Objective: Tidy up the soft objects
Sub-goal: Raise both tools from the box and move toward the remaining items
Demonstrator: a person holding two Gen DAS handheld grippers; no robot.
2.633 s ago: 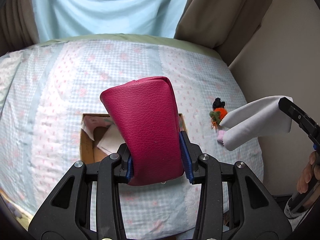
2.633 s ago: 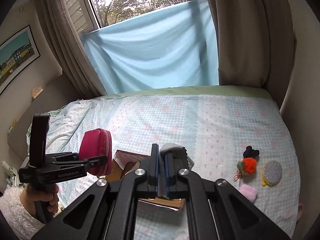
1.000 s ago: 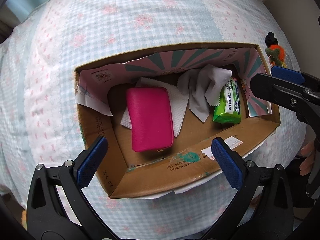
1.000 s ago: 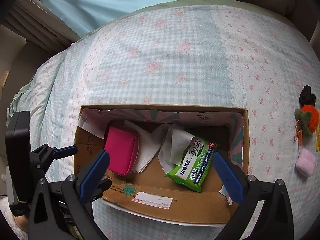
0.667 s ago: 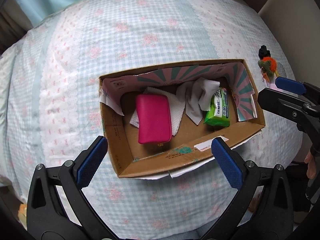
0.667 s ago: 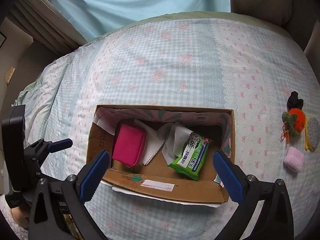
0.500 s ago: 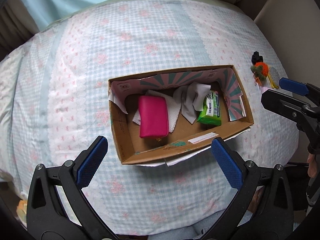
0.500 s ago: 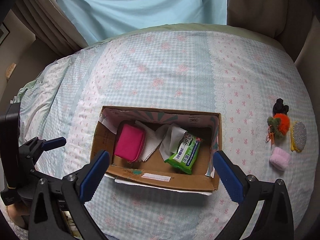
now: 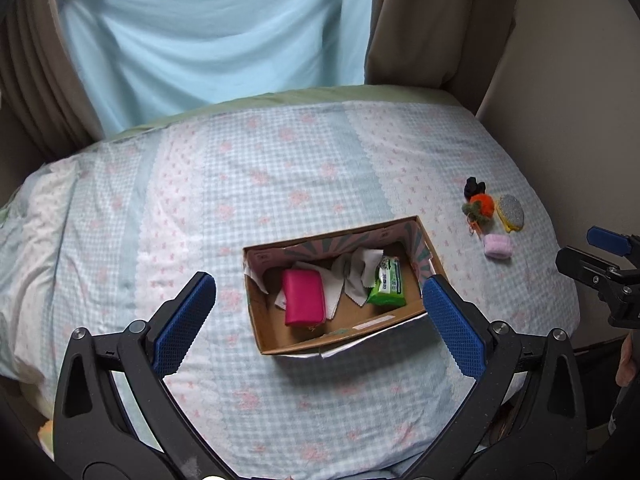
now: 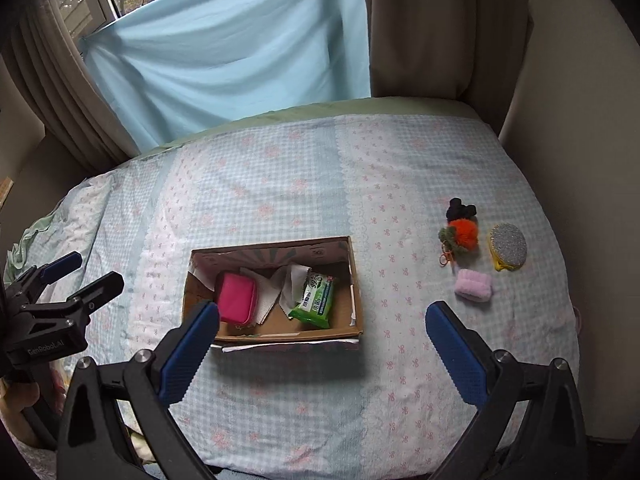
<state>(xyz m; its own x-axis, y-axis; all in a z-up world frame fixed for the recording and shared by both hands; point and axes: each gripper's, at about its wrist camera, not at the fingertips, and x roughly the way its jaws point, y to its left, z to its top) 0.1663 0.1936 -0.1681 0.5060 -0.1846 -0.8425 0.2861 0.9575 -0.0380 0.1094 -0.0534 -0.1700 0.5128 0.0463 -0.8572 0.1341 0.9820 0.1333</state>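
A cardboard box [image 9: 276,344] [image 10: 288,334] lies on the bed. It holds a magenta pouch [image 9: 303,298] [image 10: 237,297], white and grey cloths [image 9: 354,272] [image 10: 276,292] and a green wipes pack [image 9: 388,282] [image 10: 316,294]. To its right lie a black scrunchie [image 10: 461,208], an orange pompom charm [image 9: 478,205] [image 10: 462,232], a grey-and-yellow pad [image 9: 511,212] [image 10: 508,246] and a pink soft block [image 9: 498,246] [image 10: 474,285]. My left gripper [image 9: 320,308] is open and empty, raised above the box. My right gripper [image 10: 322,336] is open and empty, raised above the bed.
The bed [image 9: 280,160] has a pale blue checked cover. A light blue sheet [image 9: 208,28] hangs over the window behind it, with brown curtains [image 9: 424,20] at both sides. A beige wall [image 10: 580,100] borders the bed's right edge.
Both grippers let go of the magenta pouch and grey cloth, which now lie in the box. Both opened and have pulled back and up, so the box looks smaller.
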